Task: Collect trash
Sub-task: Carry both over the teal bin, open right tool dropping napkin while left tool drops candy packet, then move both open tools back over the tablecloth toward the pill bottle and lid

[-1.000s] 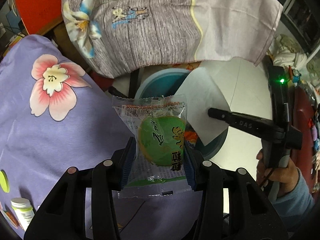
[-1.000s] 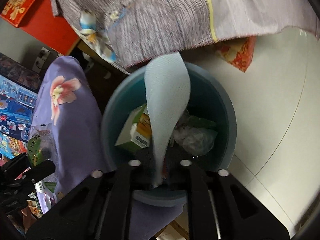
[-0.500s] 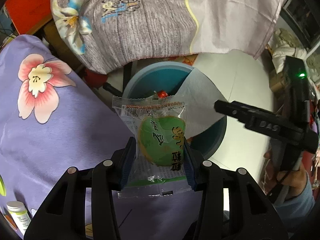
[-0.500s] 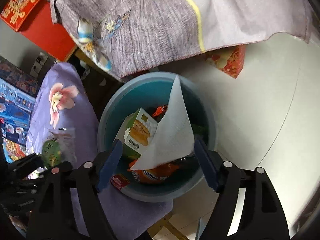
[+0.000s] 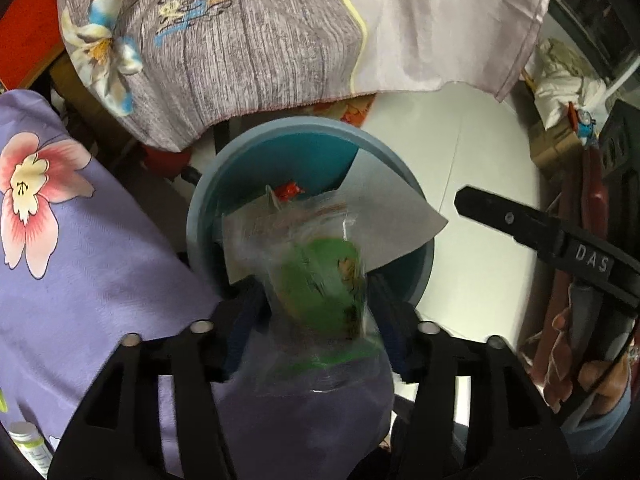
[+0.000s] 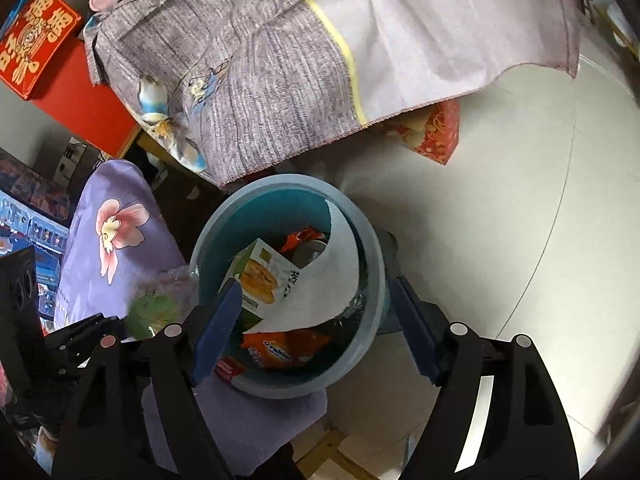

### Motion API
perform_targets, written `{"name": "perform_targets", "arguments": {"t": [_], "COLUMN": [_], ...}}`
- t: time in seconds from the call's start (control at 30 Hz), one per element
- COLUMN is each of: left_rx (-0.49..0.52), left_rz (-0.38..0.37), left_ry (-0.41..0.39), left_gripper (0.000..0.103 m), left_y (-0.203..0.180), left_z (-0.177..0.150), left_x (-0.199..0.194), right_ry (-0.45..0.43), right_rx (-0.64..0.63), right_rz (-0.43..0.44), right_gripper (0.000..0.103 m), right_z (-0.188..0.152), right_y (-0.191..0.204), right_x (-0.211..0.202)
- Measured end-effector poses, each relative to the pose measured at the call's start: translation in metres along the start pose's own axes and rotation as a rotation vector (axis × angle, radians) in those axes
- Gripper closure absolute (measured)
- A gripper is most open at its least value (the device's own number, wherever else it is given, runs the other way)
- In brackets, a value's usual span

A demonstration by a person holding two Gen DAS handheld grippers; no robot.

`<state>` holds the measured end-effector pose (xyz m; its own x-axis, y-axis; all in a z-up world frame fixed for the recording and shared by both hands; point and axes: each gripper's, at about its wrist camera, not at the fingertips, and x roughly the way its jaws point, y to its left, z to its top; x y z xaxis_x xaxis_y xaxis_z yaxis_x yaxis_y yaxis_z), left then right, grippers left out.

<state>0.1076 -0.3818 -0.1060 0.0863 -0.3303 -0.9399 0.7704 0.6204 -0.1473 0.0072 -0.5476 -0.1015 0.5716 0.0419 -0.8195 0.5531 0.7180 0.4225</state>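
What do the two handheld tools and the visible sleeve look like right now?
Both tools are black plastic with blue finger pads and round silver screws. The right tool carries white "DAS" lettering and a thin black cable. The hand holding it wears a blue-grey sleeve.

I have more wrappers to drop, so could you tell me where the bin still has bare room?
The bin has bare room only along its far wall, beyond the biscuit box. The near half is crowded: the box, the white paper and the orange packet cover it.
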Motion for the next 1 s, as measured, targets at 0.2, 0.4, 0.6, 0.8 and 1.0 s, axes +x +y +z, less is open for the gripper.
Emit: {"name": "perform_targets", "arguments": {"t": [0.2,0.4,0.6,0.8,1.0], "left_rx": [-0.018,-0.042,-0.055,-0.073,-0.120], "left_rz": [0.016,0.015,0.017,0.025,0.026], "left_ry": [-0.025,-0.026,-0.042,-0.088,-0.129], "left_gripper": [0.021,0.020,0.019,0.013,0.010], "left_y": [0.005,0.014,0.019,0.030,0.049], "left_z": [-0.001,-0.007,-0.018,-0.031,-0.053], "left_x": [-0.008,-0.014,-0.026,-0.048,-0.075], "right_ry": [0.006,0.021,0.018,0.022,0.015], "right_rx": [0.011,0.021,0.012,0.001,-0.055], "right_rz": [-0.005,-0.005,-0.008,-0.002,0.024], "right_gripper": [0.030,0.030,0.026,0.026,0.026], "right_z": [0.001,0.001,-0.002,-0.007,-0.020], "right_y": [-0.002,0.002,0.013,0.032,0.070], "right_x": [0.002,0.004,-0.001,-0.008,-0.020]}}
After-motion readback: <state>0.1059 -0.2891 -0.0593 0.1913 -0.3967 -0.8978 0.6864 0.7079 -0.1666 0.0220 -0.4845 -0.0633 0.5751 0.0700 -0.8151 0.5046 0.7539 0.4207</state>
